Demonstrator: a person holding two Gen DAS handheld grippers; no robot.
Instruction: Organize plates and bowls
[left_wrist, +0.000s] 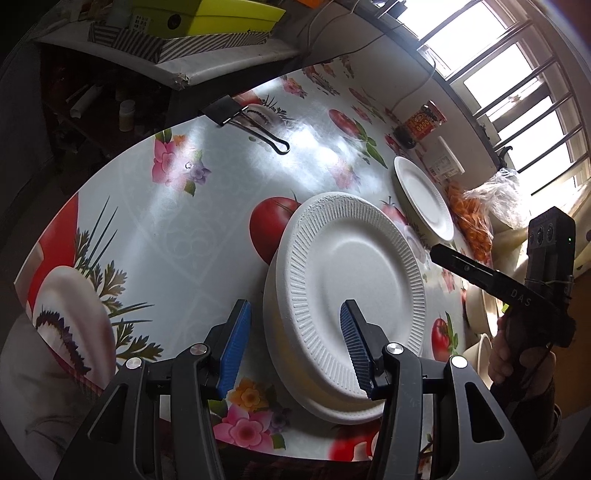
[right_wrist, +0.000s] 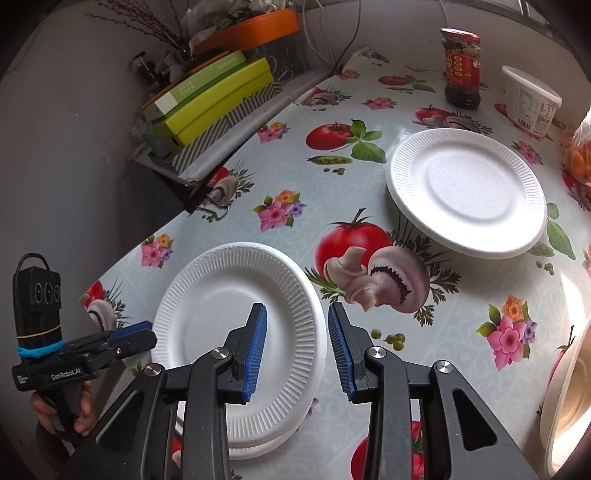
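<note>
The worktop (right_wrist: 229, 173) wears a glossy cloth printed with tomatoes, mushrooms and flowers, lit by a barred window (left_wrist: 517, 74). Near its front edge sits a stack of white foam plates (right_wrist: 236, 314); a single plate (right_wrist: 465, 192) lies well apart, near a sauce jar (right_wrist: 461, 70) and a white tub (right_wrist: 532, 99). The left gripper (left_wrist: 295, 343) and the right gripper (right_wrist: 297, 350) both stand apart, holding nothing, over the stack's rim.

A lived-in home dining corner: a desk (right_wrist: 258, 177) under a glossy oilcloth printed with tomatoes, mushrooms and flowers, a jar of chili sauce (right_wrist: 461, 70), a white tub (right_wrist: 532, 101), stacked green boxes (right_wrist: 214, 99) on a cluttered side shelf, beside a barred window (left_wrist: 517, 85)
</note>
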